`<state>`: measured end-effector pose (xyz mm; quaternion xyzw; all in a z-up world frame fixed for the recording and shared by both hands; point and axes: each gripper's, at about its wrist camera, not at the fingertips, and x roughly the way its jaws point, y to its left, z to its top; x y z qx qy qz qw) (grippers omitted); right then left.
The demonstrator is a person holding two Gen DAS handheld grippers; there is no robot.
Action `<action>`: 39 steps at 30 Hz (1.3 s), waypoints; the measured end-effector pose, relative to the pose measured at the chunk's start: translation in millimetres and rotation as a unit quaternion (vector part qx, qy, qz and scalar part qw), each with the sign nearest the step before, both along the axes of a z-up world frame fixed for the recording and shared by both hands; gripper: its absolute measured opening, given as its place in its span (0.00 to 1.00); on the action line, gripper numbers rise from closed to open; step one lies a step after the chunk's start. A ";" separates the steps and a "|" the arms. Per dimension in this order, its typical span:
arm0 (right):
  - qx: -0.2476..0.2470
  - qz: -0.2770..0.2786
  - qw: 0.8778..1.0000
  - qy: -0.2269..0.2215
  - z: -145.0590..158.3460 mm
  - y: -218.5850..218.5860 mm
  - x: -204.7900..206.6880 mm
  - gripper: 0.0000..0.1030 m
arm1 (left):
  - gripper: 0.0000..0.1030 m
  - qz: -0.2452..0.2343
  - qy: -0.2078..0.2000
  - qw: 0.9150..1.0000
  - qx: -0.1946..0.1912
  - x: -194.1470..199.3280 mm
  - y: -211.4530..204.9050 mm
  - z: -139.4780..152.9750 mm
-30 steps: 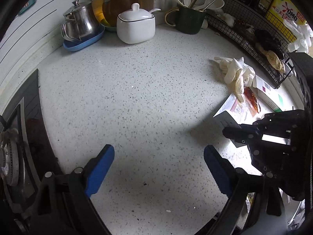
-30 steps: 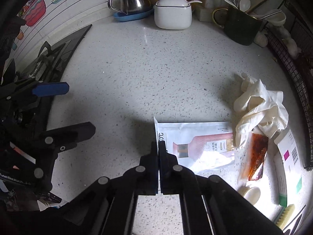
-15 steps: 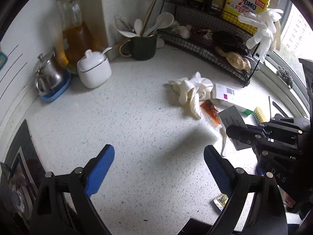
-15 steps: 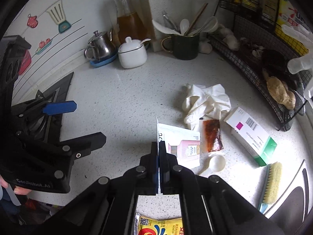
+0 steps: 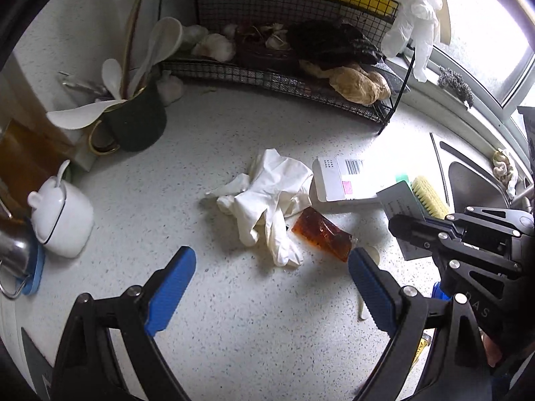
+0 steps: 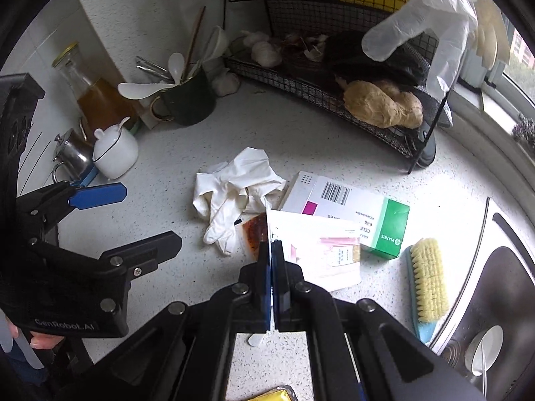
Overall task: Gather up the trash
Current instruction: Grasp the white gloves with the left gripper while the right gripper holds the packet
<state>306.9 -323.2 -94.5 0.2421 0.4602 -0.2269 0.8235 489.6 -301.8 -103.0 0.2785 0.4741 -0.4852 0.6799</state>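
Glossy plastic sauce sachet (image 5: 321,238), speckled countertop (image 5: 234,300)

Daylight admitted from window (image 5: 481,50) at right; panes blown out. Glare seen on box (image 5: 351,180). Soft shadows cast leftward on countertop (image 5: 234,300). Strong fisheye bending and dark vignette noted at edges. Centre rendered sharp, periphery slightly blurred.

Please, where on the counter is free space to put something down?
The counter is bare between the sugar pot and the crumpled gloves, in front of the mug. Crowded: gloves, sauce packet, box, brush.
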 end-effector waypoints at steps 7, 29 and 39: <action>0.042 -0.039 0.998 0.026 -21.2 -18.9 15.1 0.00 | 0.89 -0.073 0.033 0.995 0.058 23.2 -36.0 -36.8; 0.069 -0.038 0.996 0.048 -46.7 -32.7 41.3 0.01 | 0.15 -0.146 0.018 0.986 0.075 31.0 -56.1 -68.4; 0.040 0.015 0.999 0.010 -9.5 0.1 23.0 0.01 | 0.11 -0.057 0.021 0.998 0.030 -3.0 0.5 -18.1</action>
